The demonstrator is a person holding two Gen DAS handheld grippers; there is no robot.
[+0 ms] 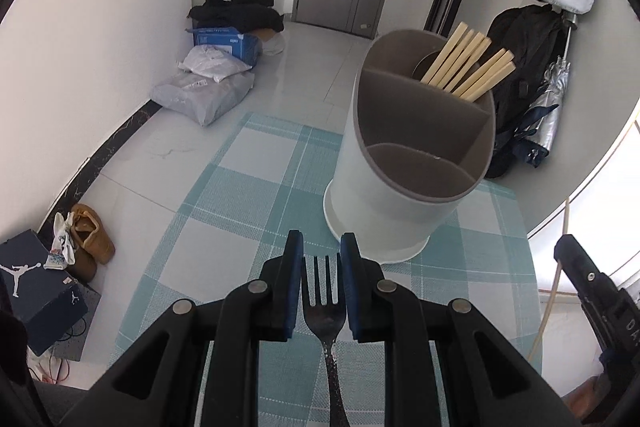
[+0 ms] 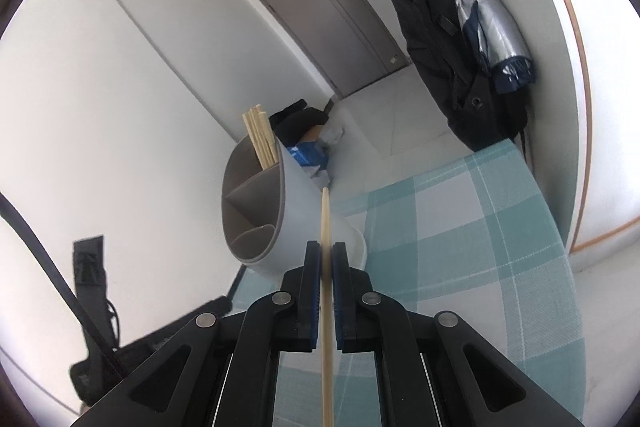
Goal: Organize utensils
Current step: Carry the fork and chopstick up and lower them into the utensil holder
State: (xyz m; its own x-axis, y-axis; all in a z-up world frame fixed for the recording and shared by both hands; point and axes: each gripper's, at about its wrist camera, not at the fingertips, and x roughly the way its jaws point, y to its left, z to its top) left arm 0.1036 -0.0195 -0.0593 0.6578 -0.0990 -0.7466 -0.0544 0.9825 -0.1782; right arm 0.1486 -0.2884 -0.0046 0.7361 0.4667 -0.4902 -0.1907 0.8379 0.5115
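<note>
In the left wrist view, the left hand-held gripper (image 1: 320, 267) is clamped on a metal fork (image 1: 325, 311), tines pointing far, above the checked surface (image 1: 224, 195). Just beyond it stands the divided utensil holder (image 1: 404, 203); a bundle of chopsticks (image 1: 468, 67) already fills its far compartment, while the middle and near ones look empty.

In the right wrist view, the right hand-held gripper (image 2: 326, 251) pinches a single chopstick (image 2: 326, 223), the holder to its left. Both pieces remain to be put in.

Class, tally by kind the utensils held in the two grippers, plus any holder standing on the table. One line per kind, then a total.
Fork: 1
Chopstick: 1
Utensil holder: 1
Total: 3
</note>
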